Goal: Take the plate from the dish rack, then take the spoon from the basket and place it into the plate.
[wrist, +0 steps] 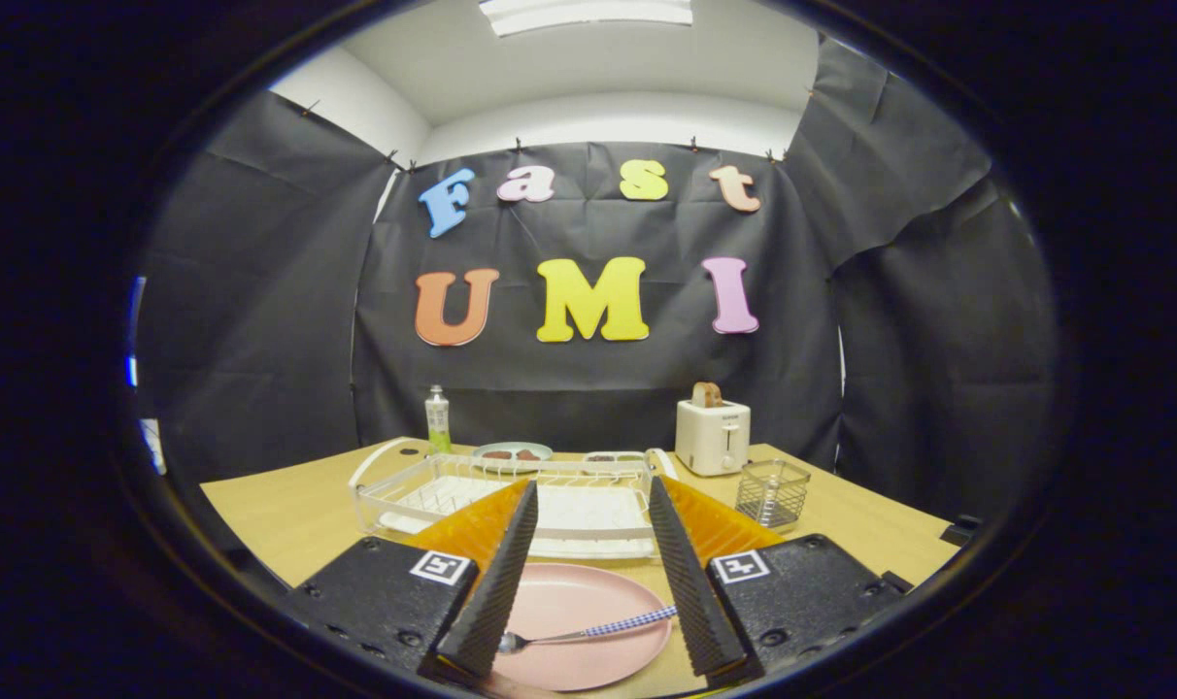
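Observation:
A pink plate [574, 602] lies flat on the wooden table, between and below my two fingers. A spoon [588, 633] with a checked handle rests across the plate, its bowl near the left finger. My gripper [588, 505] is open above the plate, and nothing is held between the fingers. Just beyond the fingertips stands the white wire dish rack [423, 485] on its tray. The small wire basket [773, 492] stands to the right of the rack.
A white toaster [712, 435] with a slice of bread stands behind the basket. A small bottle [437, 419] and a pale plate [513, 453] with dark pieces sit behind the rack. The table's edges [258, 544] fall away left and right.

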`<act>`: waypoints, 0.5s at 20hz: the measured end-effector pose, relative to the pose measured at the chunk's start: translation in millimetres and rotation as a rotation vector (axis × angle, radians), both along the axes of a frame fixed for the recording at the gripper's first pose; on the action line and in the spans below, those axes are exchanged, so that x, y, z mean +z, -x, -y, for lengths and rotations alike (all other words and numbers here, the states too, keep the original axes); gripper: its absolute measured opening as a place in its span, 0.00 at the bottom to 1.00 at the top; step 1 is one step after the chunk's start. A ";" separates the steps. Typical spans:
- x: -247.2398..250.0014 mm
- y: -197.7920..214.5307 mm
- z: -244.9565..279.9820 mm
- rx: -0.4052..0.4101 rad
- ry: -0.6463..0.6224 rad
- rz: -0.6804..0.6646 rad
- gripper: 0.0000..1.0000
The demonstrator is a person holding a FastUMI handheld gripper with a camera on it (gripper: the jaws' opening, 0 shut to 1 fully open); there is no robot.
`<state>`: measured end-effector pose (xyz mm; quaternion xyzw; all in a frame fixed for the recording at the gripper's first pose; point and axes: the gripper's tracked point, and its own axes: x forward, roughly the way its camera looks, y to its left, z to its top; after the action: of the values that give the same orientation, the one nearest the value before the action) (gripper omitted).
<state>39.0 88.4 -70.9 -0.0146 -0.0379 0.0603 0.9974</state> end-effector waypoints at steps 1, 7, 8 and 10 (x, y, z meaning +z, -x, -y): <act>1.2 0.1 4.1 -0.003 -0.010 -0.007 0.80; 13.2 11.9 25.8 -0.014 -0.053 -0.060 0.90; 17.2 15.3 30.4 -0.015 -0.057 -0.062 0.93; 24.7 21.4 42.2 -0.028 -0.062 -0.059 0.99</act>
<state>17.6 46.2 -46.2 0.0177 -0.0100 0.0457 0.9987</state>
